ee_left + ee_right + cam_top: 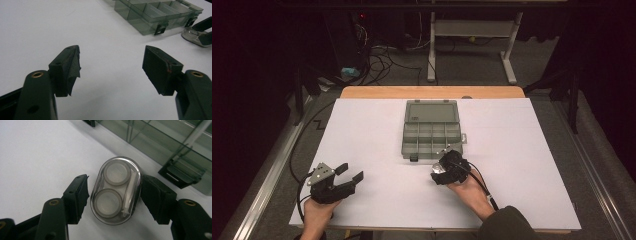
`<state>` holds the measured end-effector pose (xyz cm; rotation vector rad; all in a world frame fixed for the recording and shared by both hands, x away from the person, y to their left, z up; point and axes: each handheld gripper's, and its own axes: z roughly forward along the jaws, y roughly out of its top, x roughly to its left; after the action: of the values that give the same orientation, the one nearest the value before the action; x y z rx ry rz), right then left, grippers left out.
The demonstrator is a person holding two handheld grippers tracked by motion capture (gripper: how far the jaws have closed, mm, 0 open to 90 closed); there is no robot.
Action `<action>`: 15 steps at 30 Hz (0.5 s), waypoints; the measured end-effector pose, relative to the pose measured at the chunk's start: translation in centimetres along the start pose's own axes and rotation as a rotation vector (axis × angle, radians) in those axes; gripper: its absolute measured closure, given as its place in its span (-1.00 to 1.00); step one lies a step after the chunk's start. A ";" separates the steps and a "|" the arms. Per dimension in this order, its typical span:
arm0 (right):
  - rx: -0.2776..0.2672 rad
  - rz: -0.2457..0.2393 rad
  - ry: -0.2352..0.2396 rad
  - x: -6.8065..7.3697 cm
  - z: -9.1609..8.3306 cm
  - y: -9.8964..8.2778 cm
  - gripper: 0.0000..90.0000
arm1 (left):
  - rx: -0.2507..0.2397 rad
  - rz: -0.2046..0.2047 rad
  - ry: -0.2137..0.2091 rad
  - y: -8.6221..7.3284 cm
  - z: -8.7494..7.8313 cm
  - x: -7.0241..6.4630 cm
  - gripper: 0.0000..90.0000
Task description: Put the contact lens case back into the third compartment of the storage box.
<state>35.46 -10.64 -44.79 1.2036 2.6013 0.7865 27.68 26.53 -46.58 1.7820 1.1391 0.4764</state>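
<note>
A clear oval case point(116, 202) with two round white caps inside lies on the white sheet. My right gripper point(116, 181) straddles it, one jaw on each long side; the right-hand pad point(152, 195) meets its rim and a thin gap shows at the left-hand pad point(80, 192). From above, the right gripper point(443, 169) and the case point(437, 171) sit just in front of a grey-green compartment box point(432, 135) with its lid laid back. My left gripper point(349, 174) rests at the front left, open, with nothing between its jaws point(112, 62). The case point(191, 36) also shows from there.
The box point(155, 15) has several empty compartments and black latches point(180, 175) on its near wall. The white sheet point(377, 145) covers a wooden table point(432, 92). Behind it are a desk frame point(472, 35) and floor cables point(382, 60).
</note>
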 end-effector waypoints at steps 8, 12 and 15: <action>0.013 -0.028 -0.018 0.4 0.2 -0.1 0.07 | -0.002 -0.002 -0.001 0.0 0.0 0.1 -0.31; 0.004 -0.044 -0.019 0.5 0.1 -0.4 0.09 | -0.002 -0.001 0.000 0.0 -0.1 0.1 -0.31; 0.005 -0.054 -0.015 0.4 0.0 -0.4 0.09 | -0.002 -0.001 0.000 0.0 -0.1 0.1 -0.31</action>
<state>34.92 -10.55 -44.98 1.1307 2.6131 0.7581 27.66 26.61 -46.56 1.7798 1.1391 0.4761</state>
